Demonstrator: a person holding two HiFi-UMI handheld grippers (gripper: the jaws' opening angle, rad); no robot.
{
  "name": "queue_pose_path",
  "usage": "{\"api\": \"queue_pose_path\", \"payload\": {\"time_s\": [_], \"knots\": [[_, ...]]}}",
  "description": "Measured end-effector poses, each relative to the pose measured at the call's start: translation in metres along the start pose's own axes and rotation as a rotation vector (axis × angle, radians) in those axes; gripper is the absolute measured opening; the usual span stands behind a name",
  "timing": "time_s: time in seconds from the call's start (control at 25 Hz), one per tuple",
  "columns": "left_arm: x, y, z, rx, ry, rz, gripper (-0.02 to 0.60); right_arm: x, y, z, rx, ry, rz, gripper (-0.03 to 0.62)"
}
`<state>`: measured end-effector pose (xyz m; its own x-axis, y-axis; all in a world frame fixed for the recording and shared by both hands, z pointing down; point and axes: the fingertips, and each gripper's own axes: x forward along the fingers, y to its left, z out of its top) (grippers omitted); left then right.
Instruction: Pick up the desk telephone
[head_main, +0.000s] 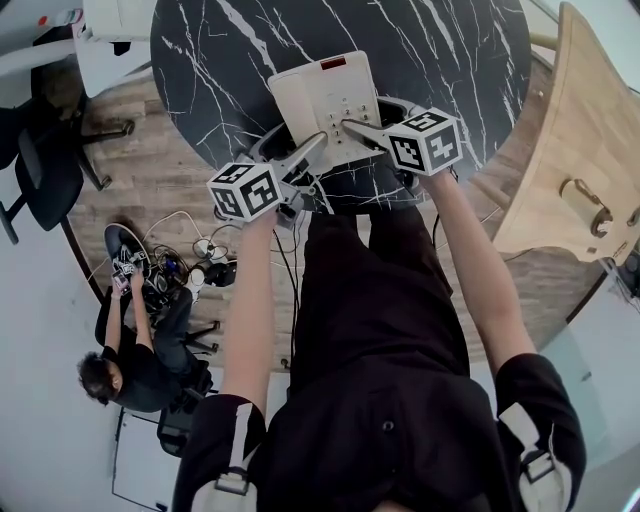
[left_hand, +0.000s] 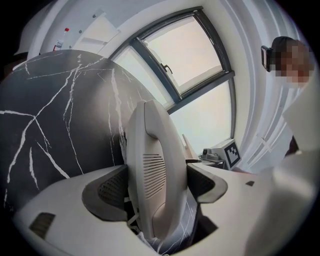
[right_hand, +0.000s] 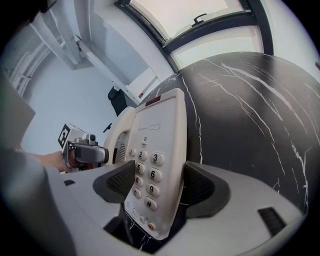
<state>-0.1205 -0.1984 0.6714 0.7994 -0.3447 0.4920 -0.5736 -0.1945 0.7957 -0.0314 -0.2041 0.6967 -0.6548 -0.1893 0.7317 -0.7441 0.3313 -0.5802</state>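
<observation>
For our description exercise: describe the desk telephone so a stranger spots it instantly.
Start at the round black marble table. At its near edge, held between the left gripper and right gripper, is the desk telephone. Its cream handset and numbered keypad set it apart.

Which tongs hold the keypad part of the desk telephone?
The right tongs, shut on the white plastic desk telephone's keypad; the left tongs clamp its handset.

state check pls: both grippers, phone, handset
left gripper: jaws shut on the handset.
right gripper: jaws shut on the desk telephone, across its keypad.
handset: seated on the phone's cradle.
desk telephone: gripped on both sides at the near edge of the table; can't tell whether it is lifted.
</observation>
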Motion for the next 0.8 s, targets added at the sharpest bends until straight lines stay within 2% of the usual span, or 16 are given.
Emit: {"api": "queue_pose_path", "payload": {"time_s": [0.28,0.56,0.8], "knots": [[0.000,0.001,0.000,-0.007,0.039,0.038,0.370,-0.002,-0.001,0.000,0.016,0.001,-0.047,0.328],[-0.010,-0.010,0.000,-0.078,0.003,0.033,0.354,-0.012,0.009,-0.003,0.055,-0.004,-0.051,0.318],[-0.029,-0.024,-0.003,-0.055,0.018,0.020,0.347,-0.024,0.030,-0.003,0.021,-0.018,-0.060,0.314]]}}
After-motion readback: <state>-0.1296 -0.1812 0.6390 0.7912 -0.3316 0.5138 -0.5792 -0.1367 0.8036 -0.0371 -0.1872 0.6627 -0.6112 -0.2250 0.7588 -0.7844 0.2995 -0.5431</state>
